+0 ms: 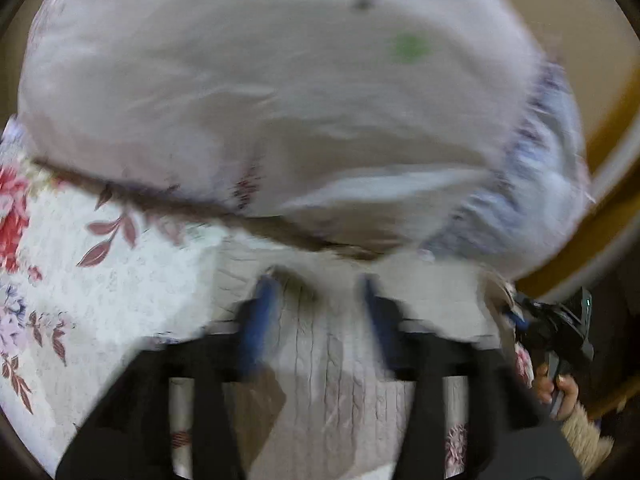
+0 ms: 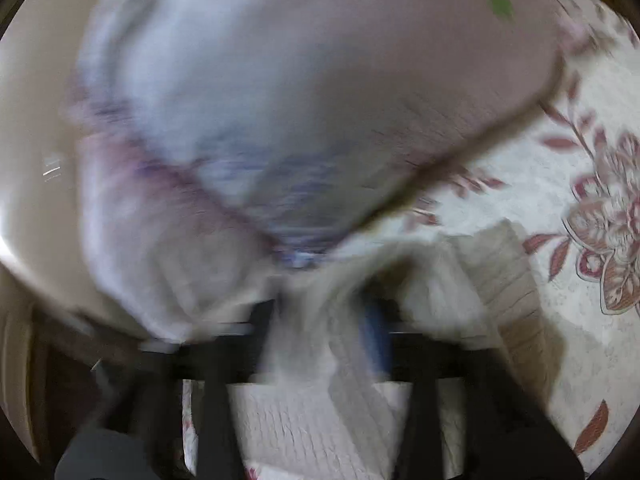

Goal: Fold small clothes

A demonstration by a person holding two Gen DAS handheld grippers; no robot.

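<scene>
A pale grey cable-knit garment (image 1: pixel 320 360) lies on the floral bedspread (image 1: pixel 120 300). My left gripper (image 1: pixel 320 284) hangs open just above it, its blue pads apart with nothing between them. My right gripper (image 2: pixel 324 312) is shut on a bunched edge of the same knit garment (image 2: pixel 320 344), which rises between its fingers; it also shows at the right edge of the left wrist view (image 1: pixel 552 328). Both views are blurred by motion.
A big pale pink pillow (image 1: pixel 260 100) with a green spot and a frilled blue-purple edge fills the area just beyond both grippers (image 2: pixel 320 100). A cream wall and a wooden bed frame (image 1: pixel 608 152) stand behind it.
</scene>
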